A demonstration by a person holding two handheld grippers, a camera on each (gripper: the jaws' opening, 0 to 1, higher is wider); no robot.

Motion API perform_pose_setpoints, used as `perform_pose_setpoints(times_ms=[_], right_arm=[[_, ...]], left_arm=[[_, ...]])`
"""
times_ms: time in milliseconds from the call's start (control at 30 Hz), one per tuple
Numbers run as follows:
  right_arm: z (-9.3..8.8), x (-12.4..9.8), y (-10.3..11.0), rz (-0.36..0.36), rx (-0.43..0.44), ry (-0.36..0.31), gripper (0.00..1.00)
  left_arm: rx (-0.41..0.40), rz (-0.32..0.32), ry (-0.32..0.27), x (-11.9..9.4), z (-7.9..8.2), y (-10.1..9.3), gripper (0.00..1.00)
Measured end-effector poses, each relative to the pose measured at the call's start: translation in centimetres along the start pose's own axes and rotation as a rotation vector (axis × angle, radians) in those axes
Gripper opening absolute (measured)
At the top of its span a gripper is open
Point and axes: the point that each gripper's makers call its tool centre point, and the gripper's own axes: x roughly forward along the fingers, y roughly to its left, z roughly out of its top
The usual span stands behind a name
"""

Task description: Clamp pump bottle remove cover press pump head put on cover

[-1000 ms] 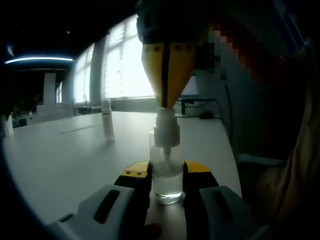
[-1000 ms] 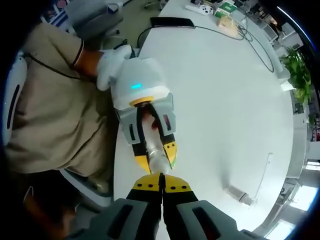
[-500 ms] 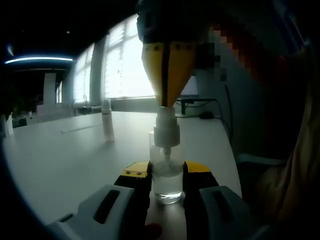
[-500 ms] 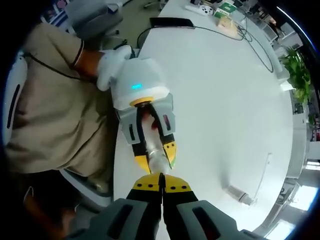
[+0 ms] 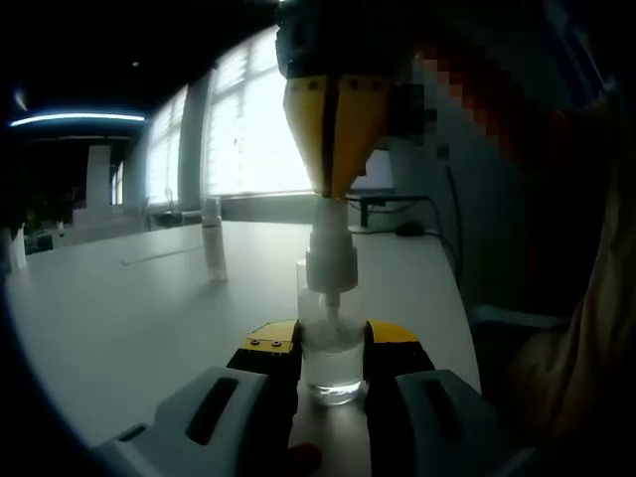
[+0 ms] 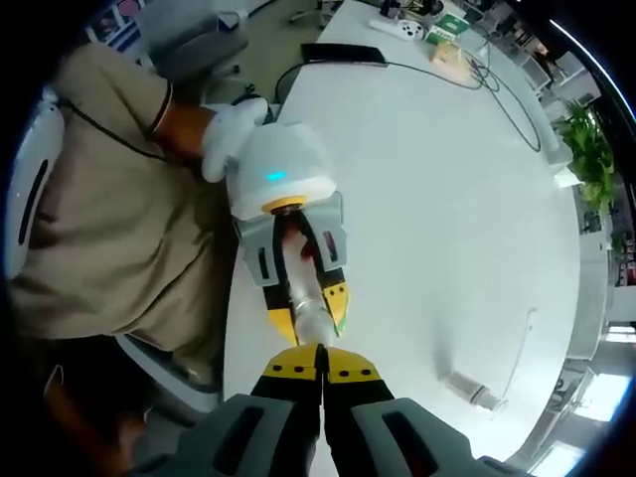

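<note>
Clamping the pump bottle (image 5: 331, 350) at center with left hand-held gripper (image 5: 331, 363); pressing pump head (image 5: 331, 253) with right hand-held gripper (image 6: 321, 370), jaws together.

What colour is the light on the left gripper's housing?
Cyan-blue, on the left gripper; clearest in the right gripper view.

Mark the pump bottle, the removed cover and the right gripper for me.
pump bottle (image 5: 331, 353), left gripper view, clear lower body.
cover (image 5: 214, 243), left gripper view, its middle, upright on the table.
right gripper (image 5: 334, 189), left gripper view, yellow tips.

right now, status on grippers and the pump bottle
Left gripper clamped on pump bottle. Right gripper shut, tips at pump head. Cover upright on table, clear.
</note>
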Motion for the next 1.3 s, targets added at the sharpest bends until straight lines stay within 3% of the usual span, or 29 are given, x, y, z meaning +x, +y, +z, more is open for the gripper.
perform_pose_setpoints(times_ms=[1300], right_arm=[[-0.08, -0.05, -0.06, -0.003, -0.01, 0.019, 0.0]], left_arm=[[-0.007, -0.002, 0.0, 0.14, 0.08, -0.08, 0.15]])
